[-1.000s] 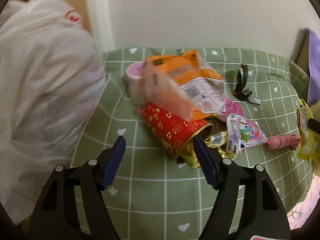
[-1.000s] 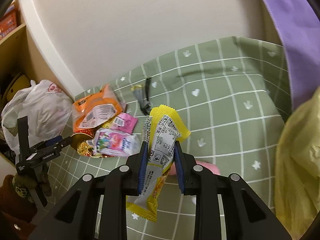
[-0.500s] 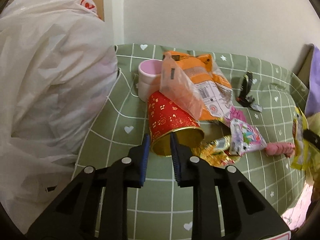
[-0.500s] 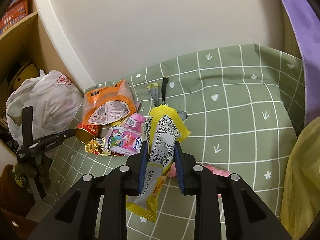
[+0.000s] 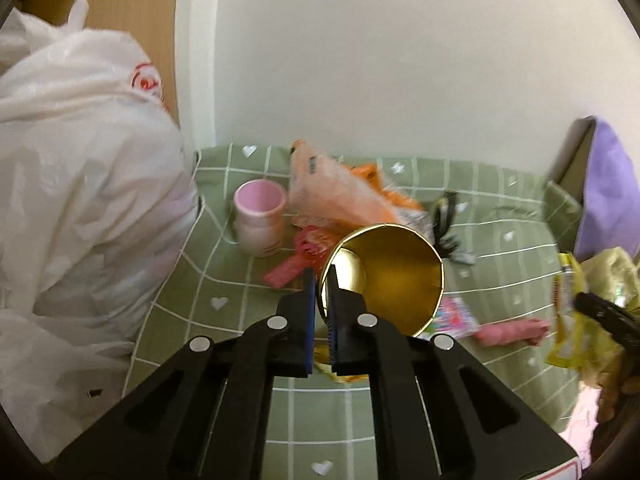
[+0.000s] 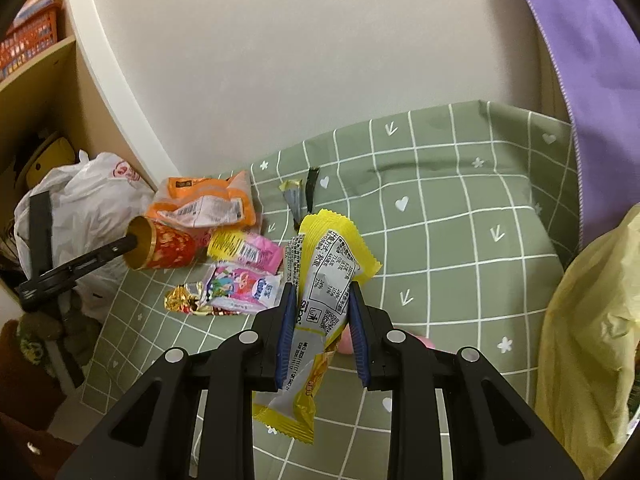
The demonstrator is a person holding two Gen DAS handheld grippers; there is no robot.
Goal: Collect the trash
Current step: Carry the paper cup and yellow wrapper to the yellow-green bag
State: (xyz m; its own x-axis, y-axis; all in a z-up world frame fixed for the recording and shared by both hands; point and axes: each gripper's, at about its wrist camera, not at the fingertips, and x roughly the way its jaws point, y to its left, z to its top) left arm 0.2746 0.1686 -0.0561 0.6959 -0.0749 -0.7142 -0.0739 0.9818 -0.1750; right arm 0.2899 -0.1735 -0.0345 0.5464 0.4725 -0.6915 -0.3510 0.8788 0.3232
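Observation:
My left gripper [image 5: 321, 280] is shut on the rim of a red paper cup with a gold inside [image 5: 394, 276] and holds it lifted off the green checked cloth [image 5: 224, 280]; the cup also shows in the right wrist view [image 6: 160, 246]. My right gripper [image 6: 320, 300] is shut on a yellow snack wrapper [image 6: 330, 268], held above the cloth. An orange snack bag [image 6: 202, 204], a pink wrapper [image 6: 256, 254], a colourful candy packet [image 6: 240, 290] and a gold foil wrapper [image 6: 180, 300] lie on the cloth.
A white plastic bag [image 5: 80, 184] bulges at the left edge of the cloth. A pink cup [image 5: 260, 220] stands upright beside it. A black wrapper [image 6: 310, 188] lies near the wall. A yellow bag [image 6: 592, 340] and purple cloth [image 6: 580, 40] are at the right.
My left gripper closed on the red cup's rim and lifted it off the cloth, mouth now facing the camera. My right gripper kept hold of the yellow wrapper and pulled back slightly.

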